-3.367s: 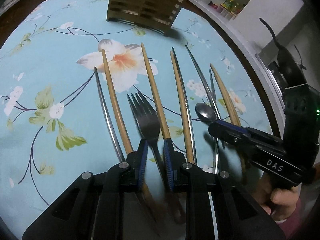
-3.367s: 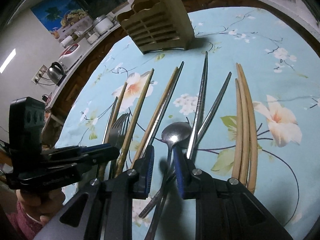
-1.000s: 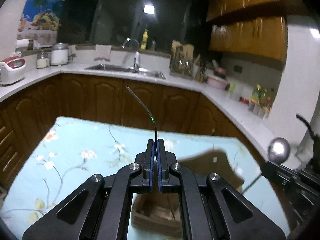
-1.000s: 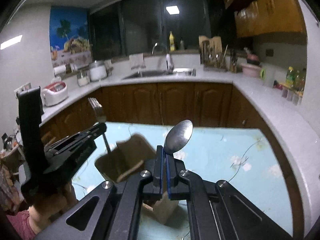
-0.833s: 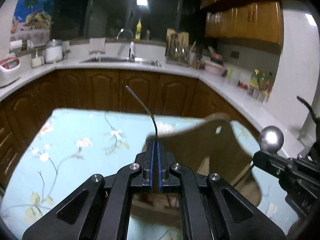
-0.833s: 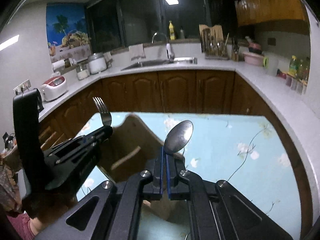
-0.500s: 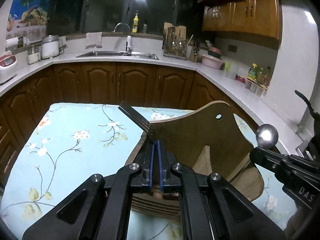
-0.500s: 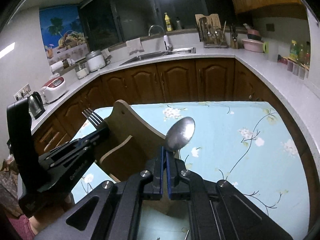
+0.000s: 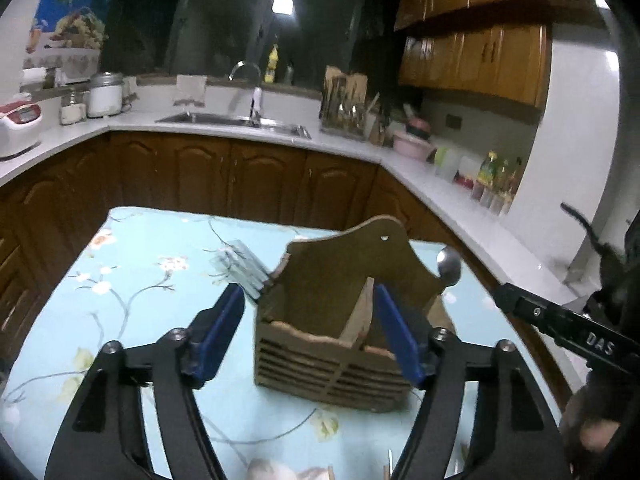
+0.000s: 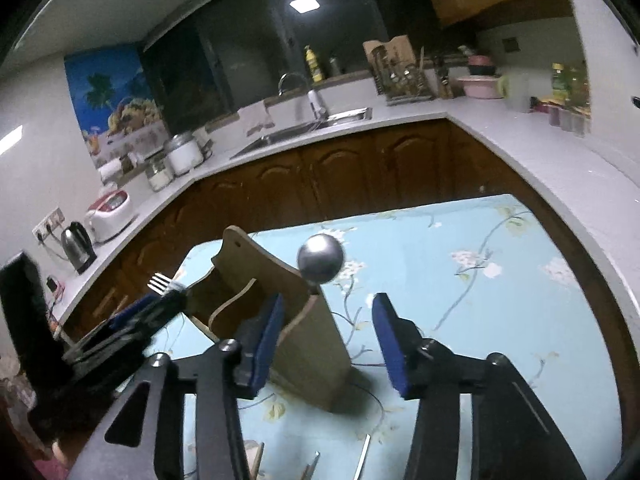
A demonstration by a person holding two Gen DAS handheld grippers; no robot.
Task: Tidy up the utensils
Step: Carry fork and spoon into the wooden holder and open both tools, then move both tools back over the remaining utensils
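A wooden utensil holder [image 9: 328,280] stands on the table ahead of both grippers. A metal fork [image 9: 240,266], blurred, leans out of its left compartment with the tines up. A spoon [image 9: 449,266] stands at its right end, bowl up. My left gripper [image 9: 308,332] is opening, its blue pads wide apart and clear of the fork. In the right wrist view the holder [image 10: 256,264] has the spoon [image 10: 320,264] sticking up from its near corner. My right gripper [image 10: 328,342] is opening too, and its pads touch nothing. The fork [image 10: 160,282] shows beside the left gripper [image 10: 168,300].
A light blue flowered tablecloth [image 9: 160,272] covers the table. Tips of several utensils [image 10: 364,460] lie at the near edge. A hand [image 9: 592,432] holds the right gripper [image 9: 504,294]. Brown cabinets and a white counter with a sink [image 9: 236,120] run behind the table.
Both grippers were shut, the left on the fork and the right on the spoon, above the holder. Now both jaws have spread and the fork and spoon stand in the holder.
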